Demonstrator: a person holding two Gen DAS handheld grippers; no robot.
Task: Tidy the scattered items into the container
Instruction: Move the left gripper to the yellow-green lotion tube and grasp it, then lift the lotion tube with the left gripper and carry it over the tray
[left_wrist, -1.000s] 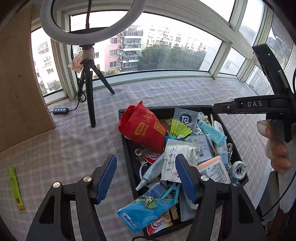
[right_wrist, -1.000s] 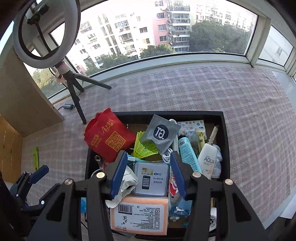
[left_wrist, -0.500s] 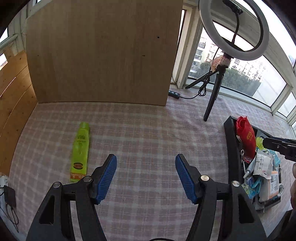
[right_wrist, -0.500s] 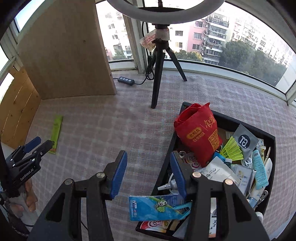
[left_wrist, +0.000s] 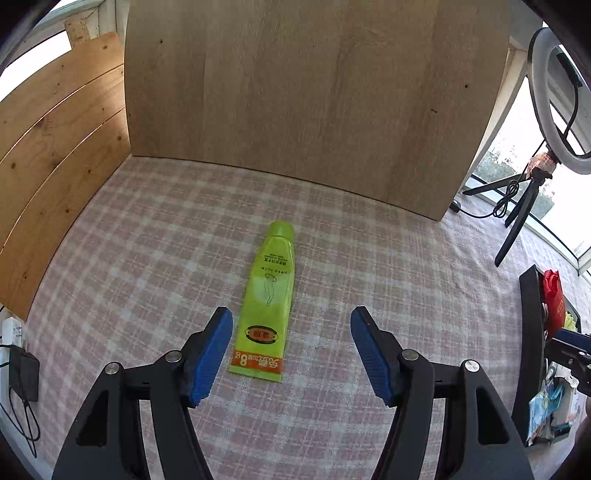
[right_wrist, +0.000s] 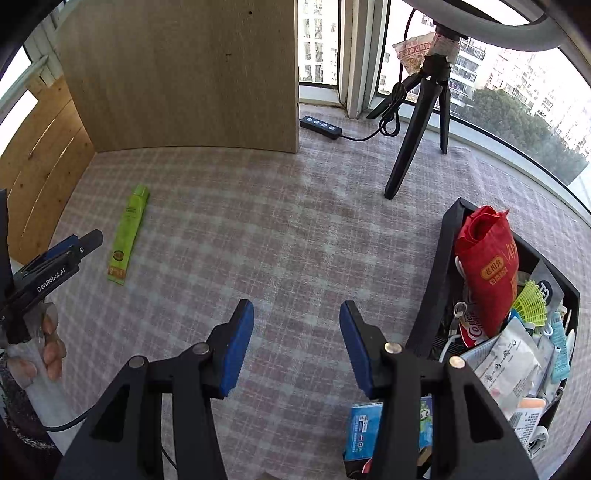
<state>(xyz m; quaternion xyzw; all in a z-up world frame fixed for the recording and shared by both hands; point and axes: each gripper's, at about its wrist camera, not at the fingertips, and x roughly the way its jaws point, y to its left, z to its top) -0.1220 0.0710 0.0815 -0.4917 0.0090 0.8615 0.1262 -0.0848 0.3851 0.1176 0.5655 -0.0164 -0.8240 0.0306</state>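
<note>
One green tube, one black tray, one tripod, two claws

Left gripper points down at the checked cloth with its blue-padded jaws apart and nothing pressed between them. A green tube lies flat on the cloth, crimped end nearest the camera and just inside the left pad, cap end pointing away toward an upright wooden panel. At the right edge, the black container stands well apart from the tube, with a red bag inside. A ring light on a tripod stands behind it by the window.
</note>
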